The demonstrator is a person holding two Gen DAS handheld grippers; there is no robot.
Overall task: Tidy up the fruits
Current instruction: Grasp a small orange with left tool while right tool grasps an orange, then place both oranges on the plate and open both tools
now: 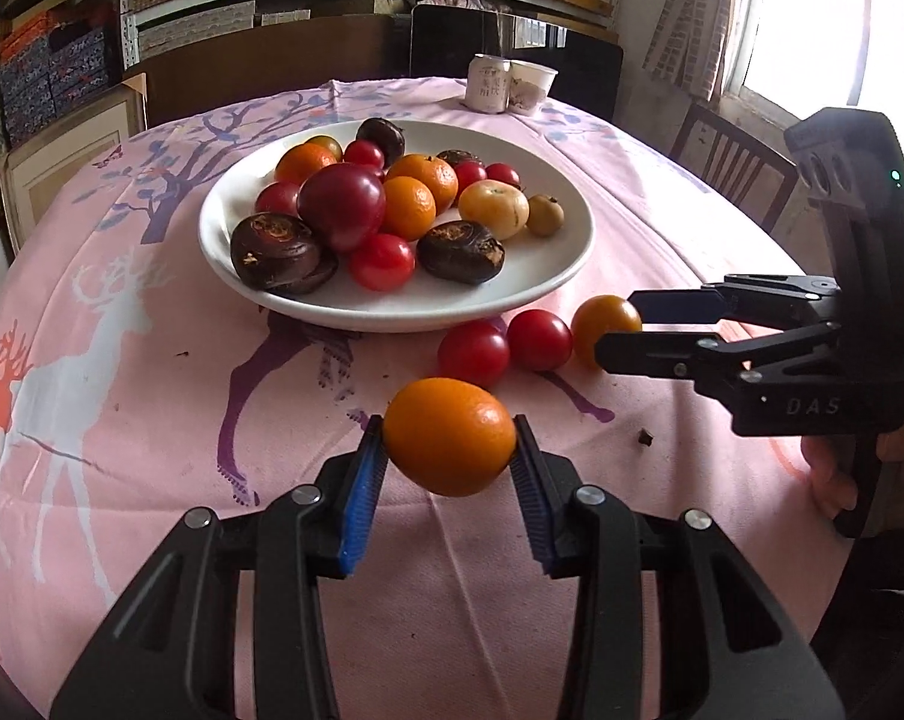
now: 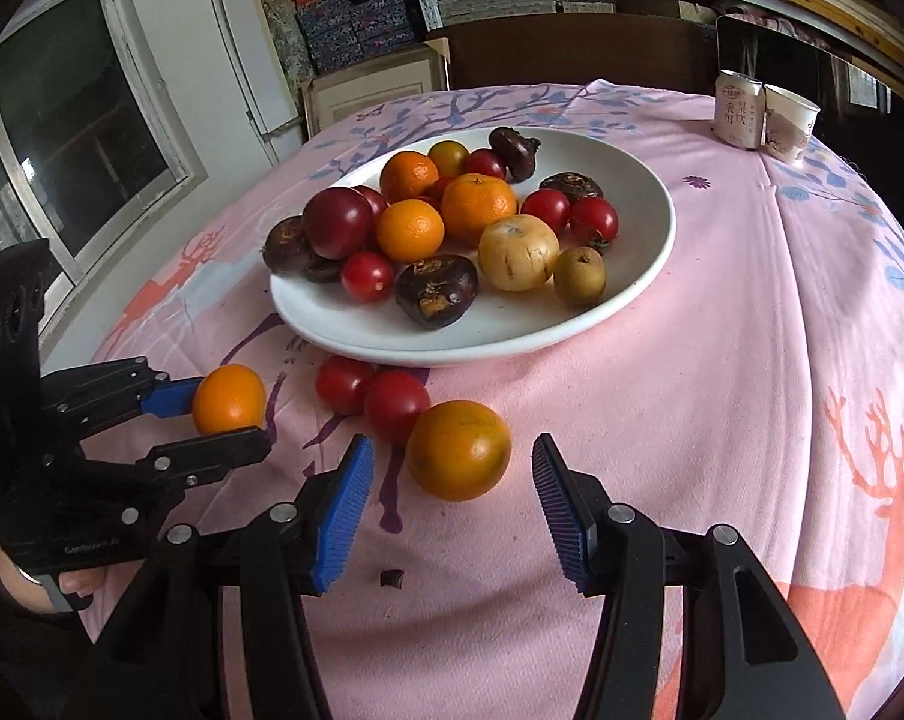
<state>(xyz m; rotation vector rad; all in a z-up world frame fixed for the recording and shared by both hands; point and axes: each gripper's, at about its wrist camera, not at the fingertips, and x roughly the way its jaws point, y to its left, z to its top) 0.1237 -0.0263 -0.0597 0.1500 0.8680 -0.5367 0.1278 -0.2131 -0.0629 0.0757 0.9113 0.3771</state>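
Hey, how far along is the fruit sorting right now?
Mostly done: the white plate already holds a pile of fruit. In hand: the left gripper is shut on a small orange. The right gripper is open around an orange-yellow tomato on the tablecloth. Two red tomatoes are also left beside the plate.

The round white glazed plate (image 1: 548,276) looks glossy ceramic. The pink printed tablecloth (image 1: 152,420) is matt, slightly napped cloth. Ribbed blue finger pads (image 2: 341,516) seem rubbery. Small red tomatoes (image 1: 473,353) shine smooth; the dark brown water chestnuts (image 1: 275,249) look rough.
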